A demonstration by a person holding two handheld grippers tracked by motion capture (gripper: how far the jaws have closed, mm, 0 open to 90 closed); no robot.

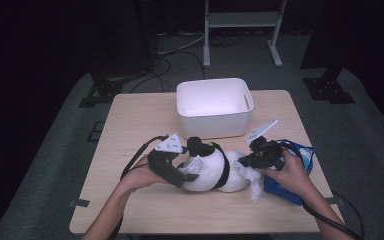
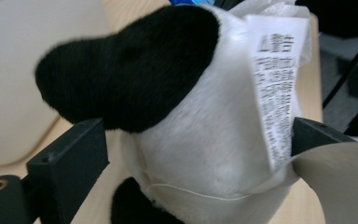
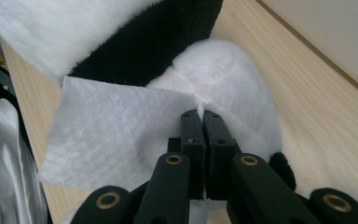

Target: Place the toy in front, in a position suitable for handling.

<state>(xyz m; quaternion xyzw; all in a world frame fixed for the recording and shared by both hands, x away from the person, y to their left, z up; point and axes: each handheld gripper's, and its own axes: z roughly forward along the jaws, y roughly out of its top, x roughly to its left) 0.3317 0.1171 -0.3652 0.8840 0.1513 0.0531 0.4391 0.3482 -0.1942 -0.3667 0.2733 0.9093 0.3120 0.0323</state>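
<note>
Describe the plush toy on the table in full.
The panda plush toy has soft white fur with black patches and lies on its side on the wooden table, before the white bin. A printed label hangs from it. The left gripper straddles one end; the right gripper pinches a white sheet against it.

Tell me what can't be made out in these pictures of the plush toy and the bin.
- Printed tag on the plush toy, left gripper view: text blurred, unreadable.
- Blue package, high view: mostly hidden by the right hand; label unseen.
- White bin, high view: floor washed out by glare.
- Left claw: whether it presses the plush is unclear.
</note>
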